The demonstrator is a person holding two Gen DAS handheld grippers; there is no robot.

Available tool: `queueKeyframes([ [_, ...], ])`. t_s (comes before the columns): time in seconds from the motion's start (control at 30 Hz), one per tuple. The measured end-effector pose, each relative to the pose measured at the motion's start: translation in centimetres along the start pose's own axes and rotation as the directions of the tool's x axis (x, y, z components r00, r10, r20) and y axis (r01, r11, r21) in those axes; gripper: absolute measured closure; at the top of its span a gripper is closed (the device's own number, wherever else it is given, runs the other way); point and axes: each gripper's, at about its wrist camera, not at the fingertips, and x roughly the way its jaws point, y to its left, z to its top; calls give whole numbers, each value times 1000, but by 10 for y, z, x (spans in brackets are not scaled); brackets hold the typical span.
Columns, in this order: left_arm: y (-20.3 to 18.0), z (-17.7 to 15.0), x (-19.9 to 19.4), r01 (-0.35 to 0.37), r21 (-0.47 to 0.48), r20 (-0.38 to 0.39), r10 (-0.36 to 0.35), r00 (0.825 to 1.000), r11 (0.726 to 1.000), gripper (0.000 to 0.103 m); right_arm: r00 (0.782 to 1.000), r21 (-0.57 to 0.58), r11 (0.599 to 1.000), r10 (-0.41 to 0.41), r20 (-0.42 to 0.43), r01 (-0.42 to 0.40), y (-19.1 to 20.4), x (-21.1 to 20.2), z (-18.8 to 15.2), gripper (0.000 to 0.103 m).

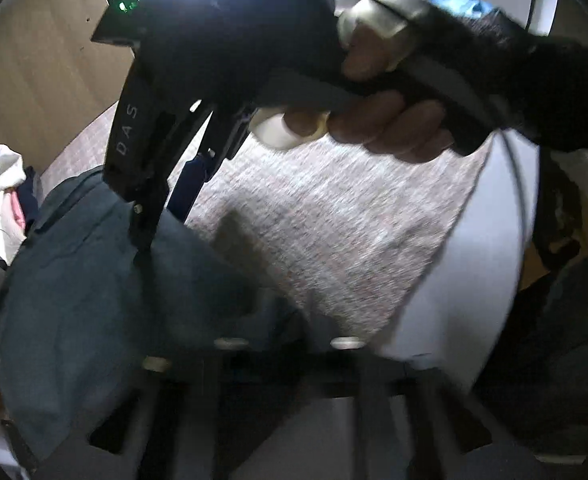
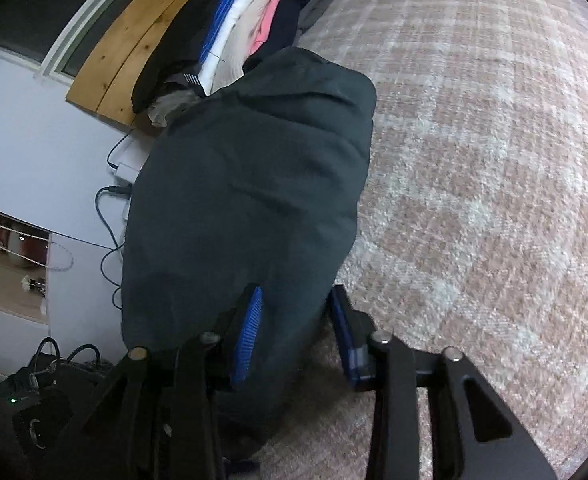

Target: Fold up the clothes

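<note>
Right now the dark teal folded cotton garment [image 2: 250,184] is lying on the pink-and-white checked fuzzy blanket [image 2: 474,168], just beside a pile of mixed folded clothes [image 2: 250,20]. The right gripper [image 2: 296,336] is holding its blue-padded fingers [image 2: 250,332] apart, one on each side of the garment's near end. The left gripper's [image 1: 286,364] fingers are blurred, so I cannot tell their state.
</note>
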Motion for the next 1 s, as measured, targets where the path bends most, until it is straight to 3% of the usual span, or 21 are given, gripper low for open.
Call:
queueKeyframes([
  [0.1, 0, -4, -14, -25, 2, 42, 25, 999, 1000, 100, 1000, -20, 1000, -5, 11, 6, 4, 1, 0, 93],
  [0.4, 10, -9, -69, -64, -35, 127, 68, 990, 997, 101, 997, 6, 1000, 2, 77, -2, 17, -10, 9, 97],
  [0.53, 6, -19, -66, -18, -74, 106, 26, 994, 997, 103, 997, 22, 1000, -6, 82, 4, 20, -7, 11, 98],
  [0.6, -2, -26, -59, 54, -99, 82, -46, 996, 994, 103, 996, 18, 999, -38, 86, 37, 22, -6, 9, 98],
  [0.73, -24, -35, -60, 73, -59, 64, -69, 996, 996, 103, 995, 26, 998, -55, 81, 53, 21, -7, 7, 97],
  [0.8, -14, -35, -69, 93, -105, 80, -84, 993, 990, 103, 995, 32, 998, -63, 81, 60, 21, -15, 3, 92],
  [0.83, -4, -34, -76, 83, -129, 90, -72, 993, 988, 103, 994, 43, 997, -67, 85, 64, 19, -20, 1, 92],
  [0.93, 29, -30, -92, 29, -204, 113, -6, 994, 979, 103, 991, 59, 998, 29, 130, -37, 11, -48, -24, 87],
  [1.0, 56, -22, -96, -26, -238, 86, 48, 995, 971, 103, 986, 8, 999, 40, 161, -41, 15, -61, -54, 87],
])
